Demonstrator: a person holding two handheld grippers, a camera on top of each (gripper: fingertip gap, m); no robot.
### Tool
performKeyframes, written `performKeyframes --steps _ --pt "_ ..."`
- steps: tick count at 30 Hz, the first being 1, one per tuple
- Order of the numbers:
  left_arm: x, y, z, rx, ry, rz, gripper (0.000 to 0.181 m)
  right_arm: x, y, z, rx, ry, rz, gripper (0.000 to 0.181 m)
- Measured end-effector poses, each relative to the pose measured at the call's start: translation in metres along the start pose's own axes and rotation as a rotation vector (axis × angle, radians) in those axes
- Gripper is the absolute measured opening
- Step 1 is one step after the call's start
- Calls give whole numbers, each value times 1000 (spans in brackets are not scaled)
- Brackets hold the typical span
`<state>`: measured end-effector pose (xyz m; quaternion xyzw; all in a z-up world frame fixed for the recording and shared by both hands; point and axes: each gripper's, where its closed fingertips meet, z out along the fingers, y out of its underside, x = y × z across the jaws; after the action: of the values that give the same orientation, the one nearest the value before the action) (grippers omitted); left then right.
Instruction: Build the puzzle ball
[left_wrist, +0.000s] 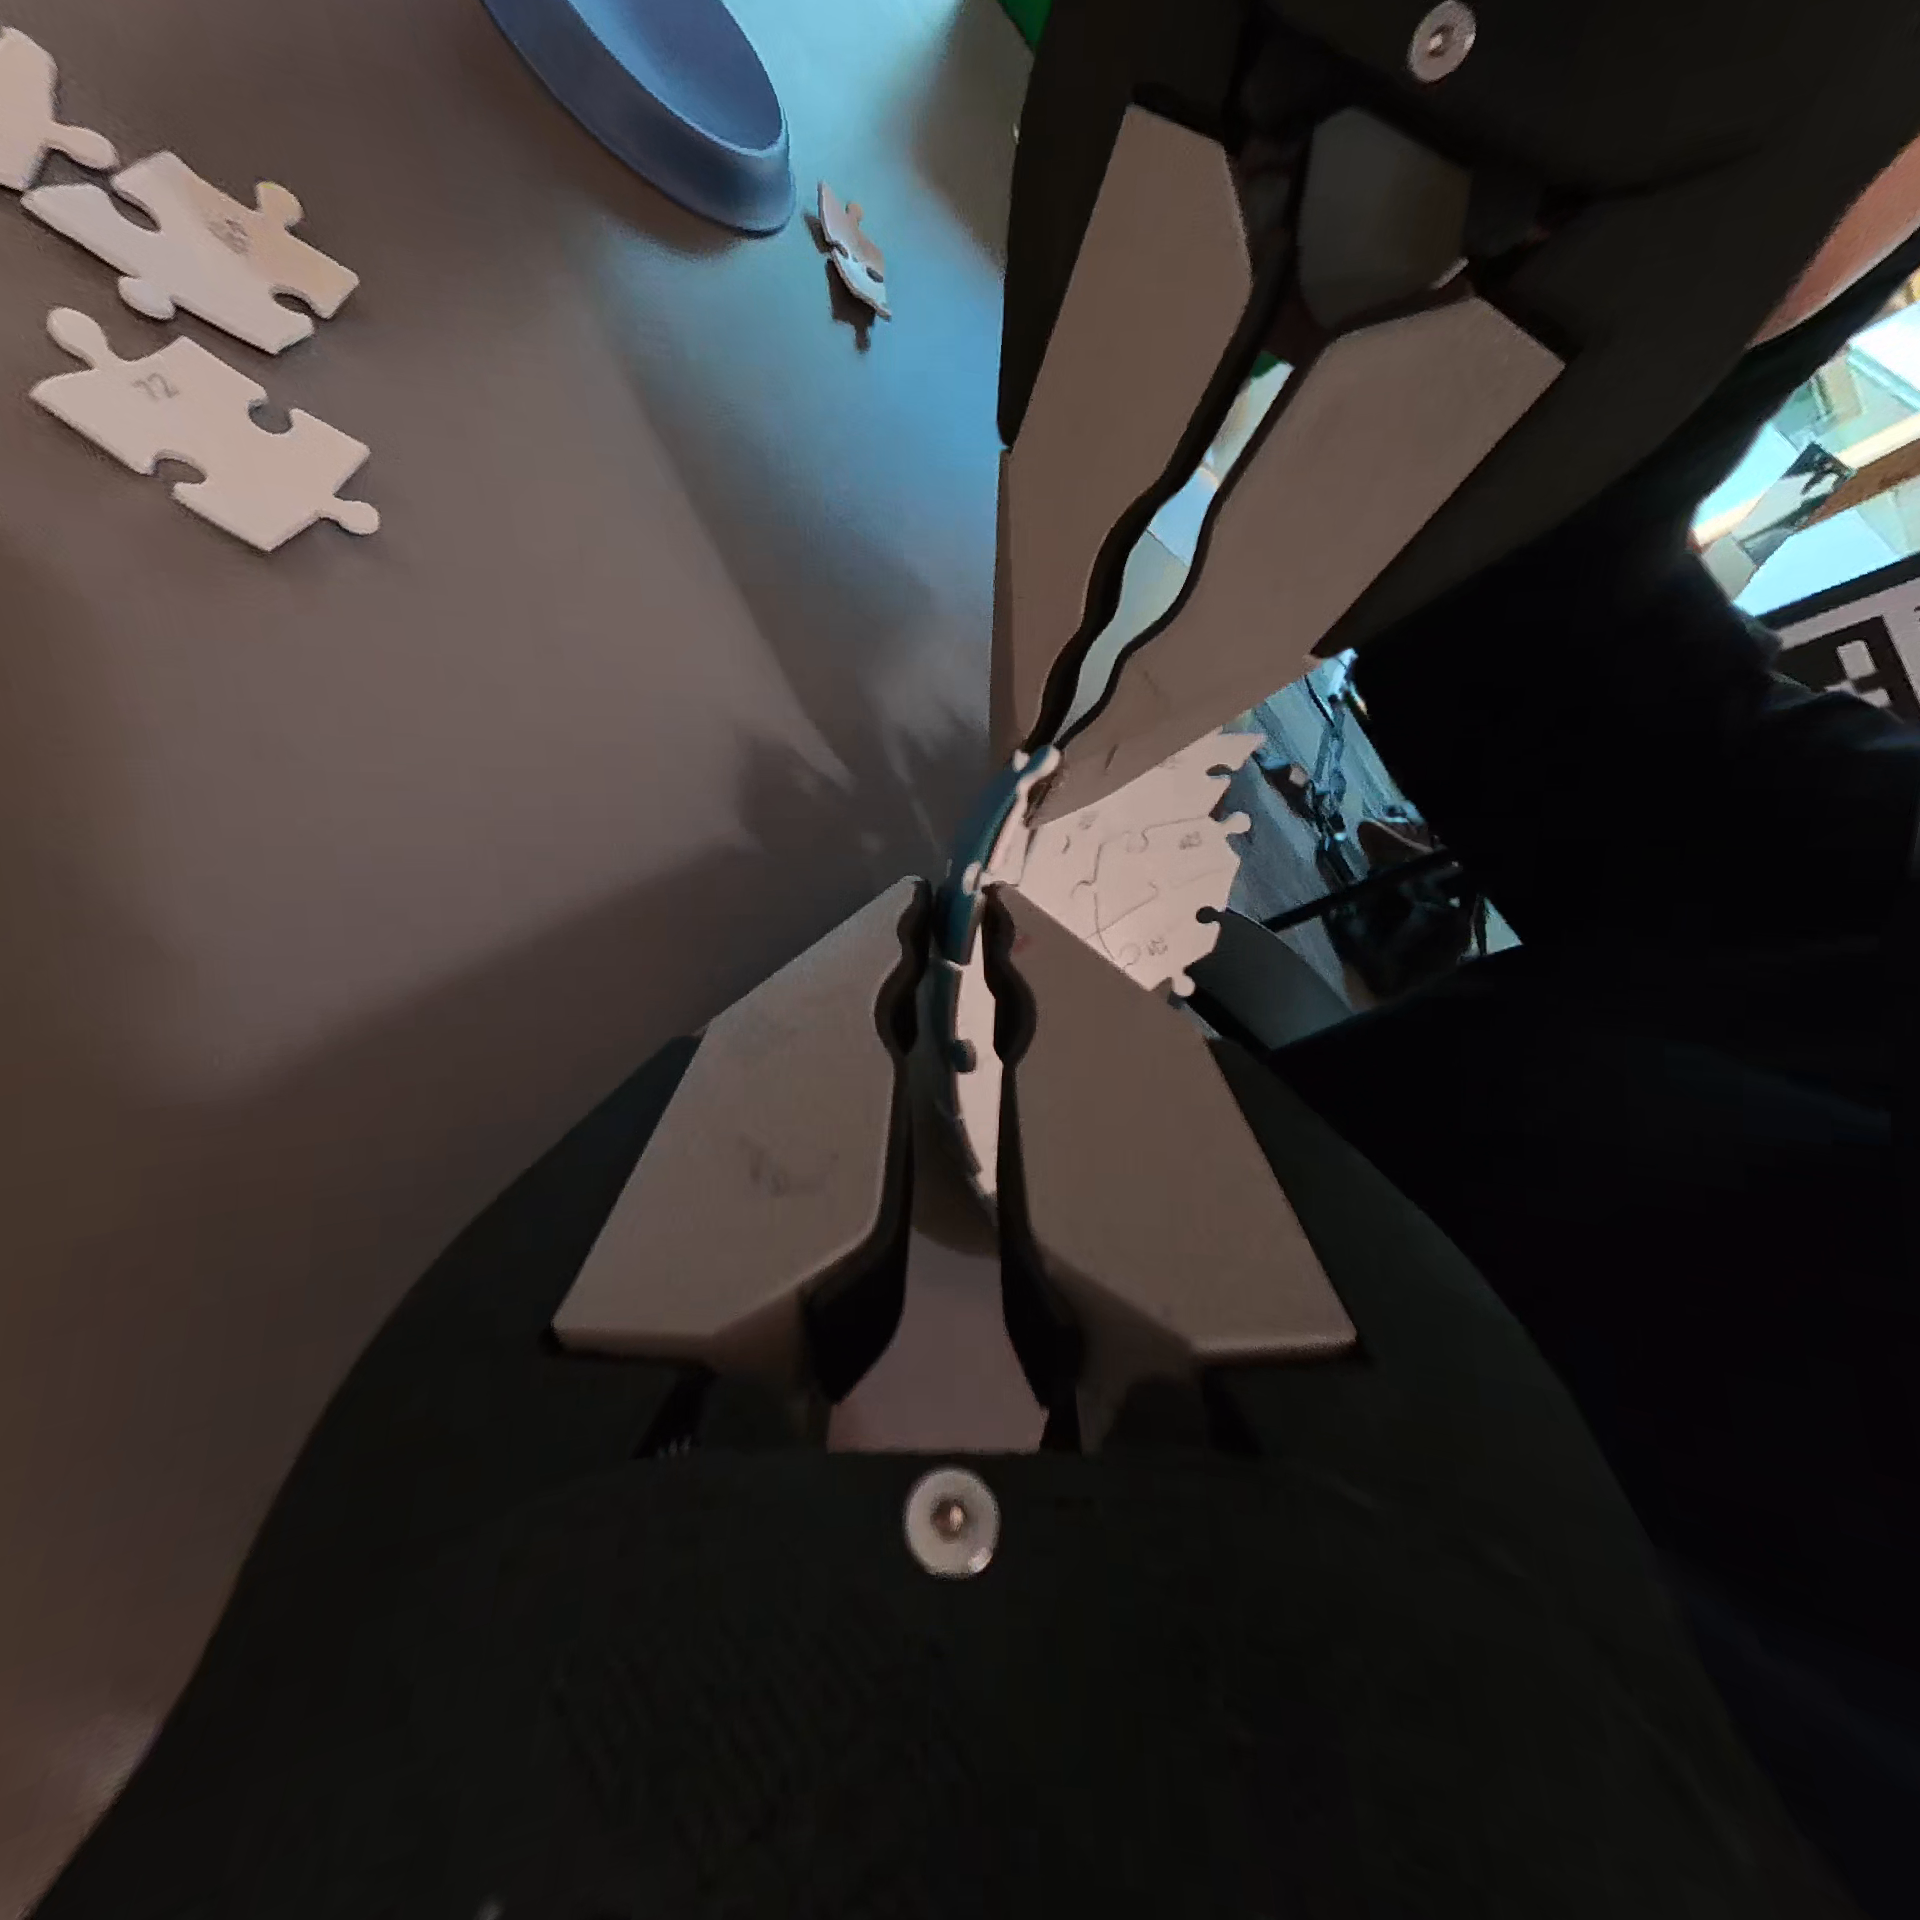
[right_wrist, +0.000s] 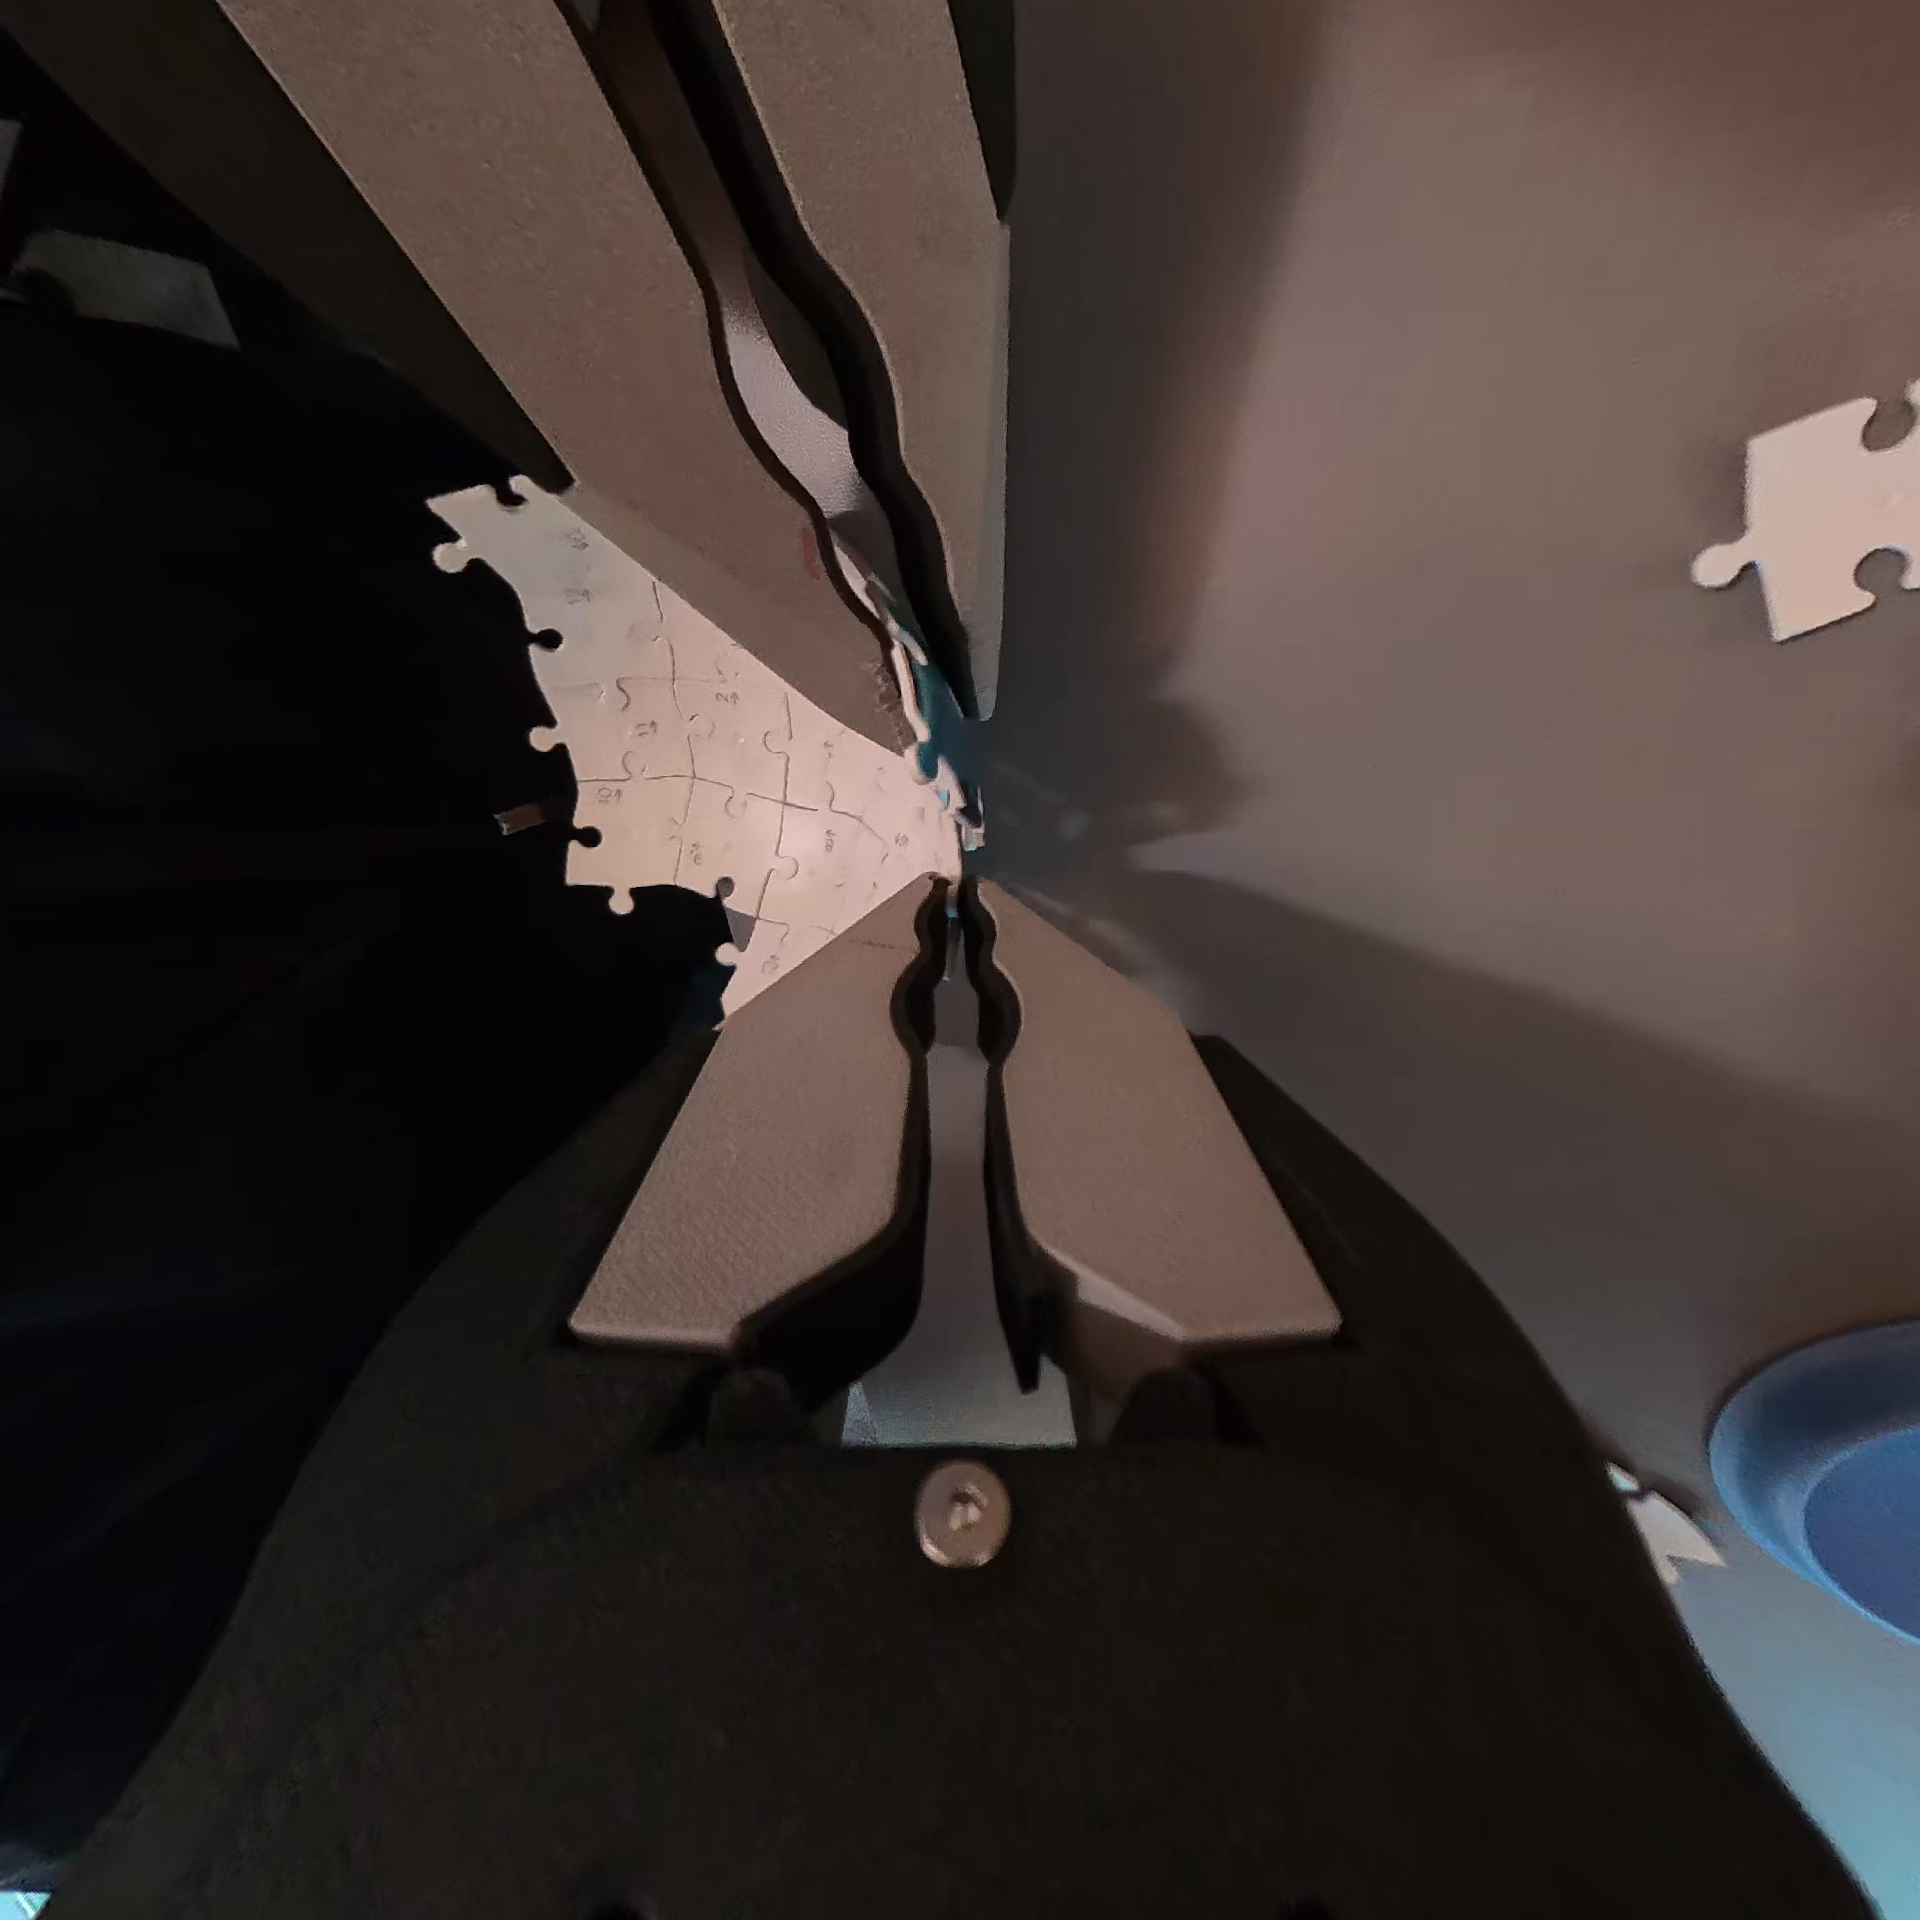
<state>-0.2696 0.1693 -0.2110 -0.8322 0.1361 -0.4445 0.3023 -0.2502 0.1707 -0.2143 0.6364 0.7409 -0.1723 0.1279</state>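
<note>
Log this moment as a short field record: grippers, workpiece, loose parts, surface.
left gripper: shut on puzzle shell
right gripper: shut on the same shell's rim
puzzle shell: curved, partly assembled, white inner face showing, held above table
loose pieces: several, white side up
blue dish: on table
table: grey

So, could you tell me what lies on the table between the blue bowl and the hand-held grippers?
In the left wrist view, one loose puzzle piece lies on the table, beside the blue bowl.
</note>
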Motion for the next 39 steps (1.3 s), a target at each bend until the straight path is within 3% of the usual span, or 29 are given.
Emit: performKeyframes --steps 5,11,18,24,34,39 --pt "-6 -5 -8 84 -59 31 4 0 -7 -6 -31 53 3 0" --pt "-16 -29 -20 194 -121 81 4 14 -23 -20 -18 170 11 0" --pt "-32 -57 -29 229 -290 237 4 34 -37 -39 42 356 12 0" --pt "-37 -77 -29 254 -331 284 5 49 -37 -54 86 453 57 0" --pt "-46 -80 -28 289 -352 260 5 57 -36 -69 78 473 131 0" --pt "-50 -77 -36 322 -365 233 7 49 -45 -88 168 523 124 0"
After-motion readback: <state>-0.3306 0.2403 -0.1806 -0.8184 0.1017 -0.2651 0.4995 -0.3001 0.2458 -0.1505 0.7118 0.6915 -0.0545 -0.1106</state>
